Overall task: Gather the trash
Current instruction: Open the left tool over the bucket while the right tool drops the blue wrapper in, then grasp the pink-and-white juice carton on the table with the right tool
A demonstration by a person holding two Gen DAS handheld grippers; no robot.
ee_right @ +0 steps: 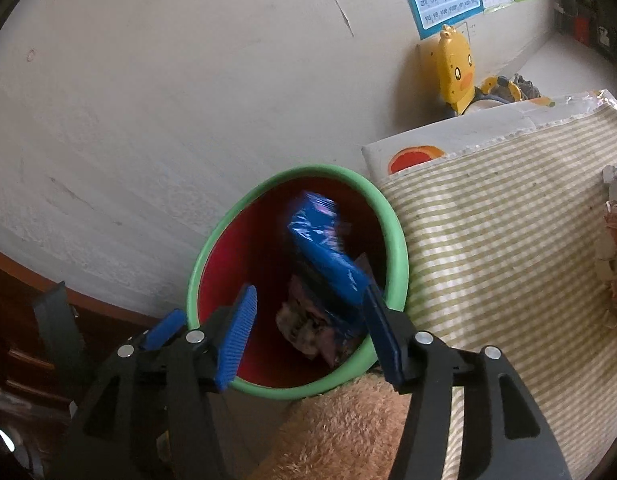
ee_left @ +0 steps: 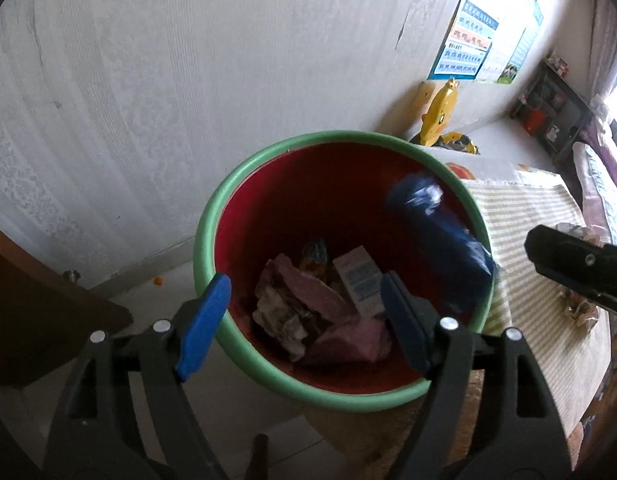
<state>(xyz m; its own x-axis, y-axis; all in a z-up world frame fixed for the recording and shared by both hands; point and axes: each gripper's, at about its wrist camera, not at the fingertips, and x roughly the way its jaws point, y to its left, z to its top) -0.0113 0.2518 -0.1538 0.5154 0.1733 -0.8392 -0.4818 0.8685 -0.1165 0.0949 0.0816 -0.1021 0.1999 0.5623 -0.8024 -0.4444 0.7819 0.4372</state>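
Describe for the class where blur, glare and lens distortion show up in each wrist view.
Left wrist view: the blue wrapper over the bin is motion-blurred, window glare whitens the upper right. Right wrist view: the wrapper is smeared too; fisheye bends the wall and striped cloth.

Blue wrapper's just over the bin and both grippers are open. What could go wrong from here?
1. The blue wrapper is blurred and lies near the bin rim's table-side edge; it may catch there rather than drop in.
2. The left gripper straddles the rim, so it might tip the bin.
3. More trash lies on the table.
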